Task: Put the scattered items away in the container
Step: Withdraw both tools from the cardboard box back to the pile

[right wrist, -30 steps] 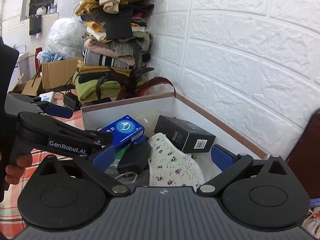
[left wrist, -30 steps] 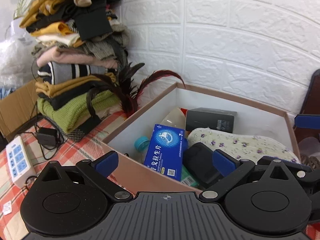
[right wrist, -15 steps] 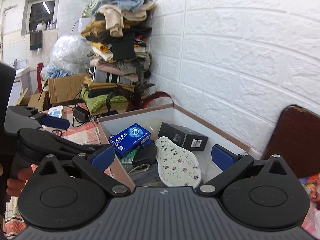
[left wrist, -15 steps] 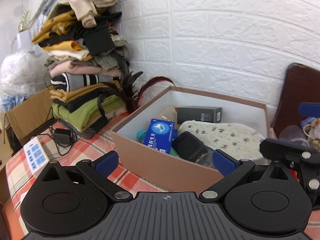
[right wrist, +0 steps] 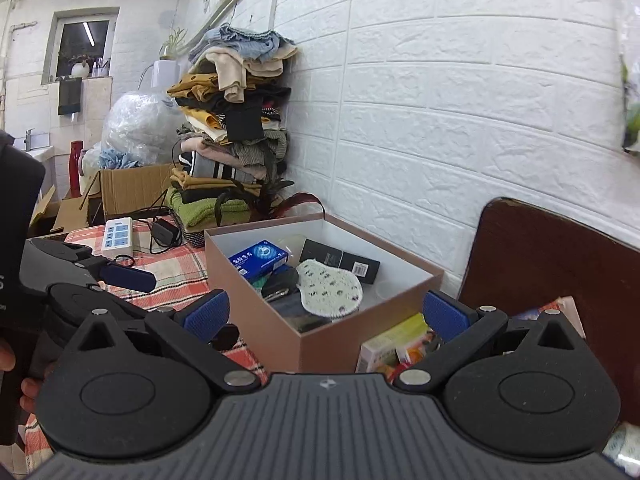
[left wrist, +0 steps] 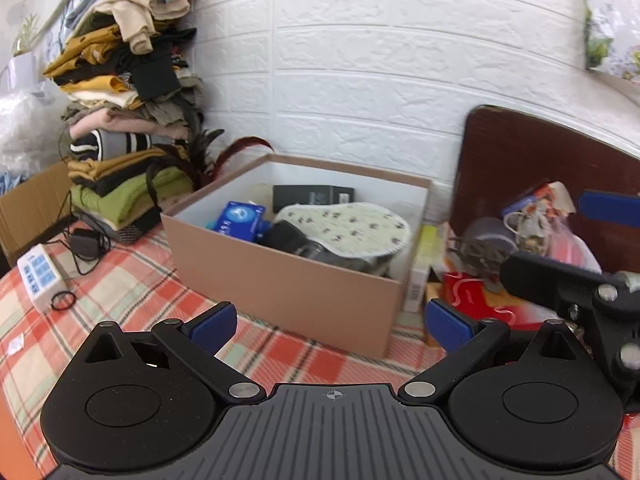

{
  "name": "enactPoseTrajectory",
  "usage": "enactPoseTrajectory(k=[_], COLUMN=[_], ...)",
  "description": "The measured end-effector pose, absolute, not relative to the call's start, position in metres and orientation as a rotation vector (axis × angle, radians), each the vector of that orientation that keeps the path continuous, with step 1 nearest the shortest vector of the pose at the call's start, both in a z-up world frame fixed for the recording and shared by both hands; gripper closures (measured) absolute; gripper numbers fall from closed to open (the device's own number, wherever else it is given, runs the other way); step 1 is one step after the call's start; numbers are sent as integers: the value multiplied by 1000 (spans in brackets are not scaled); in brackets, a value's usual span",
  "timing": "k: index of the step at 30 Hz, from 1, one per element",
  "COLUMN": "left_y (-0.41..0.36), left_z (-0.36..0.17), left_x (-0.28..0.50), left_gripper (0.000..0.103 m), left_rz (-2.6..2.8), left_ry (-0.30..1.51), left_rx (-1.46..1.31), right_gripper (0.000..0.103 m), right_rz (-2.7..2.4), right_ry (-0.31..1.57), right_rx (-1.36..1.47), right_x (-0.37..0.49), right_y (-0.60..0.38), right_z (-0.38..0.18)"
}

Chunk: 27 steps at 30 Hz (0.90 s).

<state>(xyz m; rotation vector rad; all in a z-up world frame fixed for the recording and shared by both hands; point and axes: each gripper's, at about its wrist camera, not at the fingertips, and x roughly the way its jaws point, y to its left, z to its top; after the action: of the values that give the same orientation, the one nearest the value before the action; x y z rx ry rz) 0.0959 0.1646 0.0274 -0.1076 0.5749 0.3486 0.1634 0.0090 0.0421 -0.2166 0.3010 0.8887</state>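
Your left gripper [left wrist: 330, 322] and right gripper [right wrist: 326, 312] both gape empty before the box [left wrist: 288, 280] at frame centre; the remaining clutter [left wrist: 500, 248] lies right of it, nearer your right gripper, long axes unclear.

Tan box [left wrist: 280, 280], blue carton [left wrist: 239, 220], floral white insole [left wrist: 348, 228], red plaid tablecloth [left wrist: 132, 300]

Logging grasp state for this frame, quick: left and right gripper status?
Left gripper: open, fingers wide apart, holding nothing.
Right gripper: open, fingers wide apart, holding nothing.
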Motion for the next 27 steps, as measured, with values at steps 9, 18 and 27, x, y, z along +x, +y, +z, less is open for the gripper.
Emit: enactPoseTrajectory(k=[9,18,27], left_y=[119,63,4], left_z=[12,-24,-61], left_x=[76,69,86], left_gripper=[0,0,0], left_rz=[299,202,68], left_ry=[581,623,685], left_rx=[-82,-64,-4], right_gripper=[1,1,0], right_rz=[789,666,517], right_ry=[275,313,378], right_rx=[-126,-83,-41], right_x=[127,100,91], right_y=[-42,-102,-162], right_z=[22,-12,-47])
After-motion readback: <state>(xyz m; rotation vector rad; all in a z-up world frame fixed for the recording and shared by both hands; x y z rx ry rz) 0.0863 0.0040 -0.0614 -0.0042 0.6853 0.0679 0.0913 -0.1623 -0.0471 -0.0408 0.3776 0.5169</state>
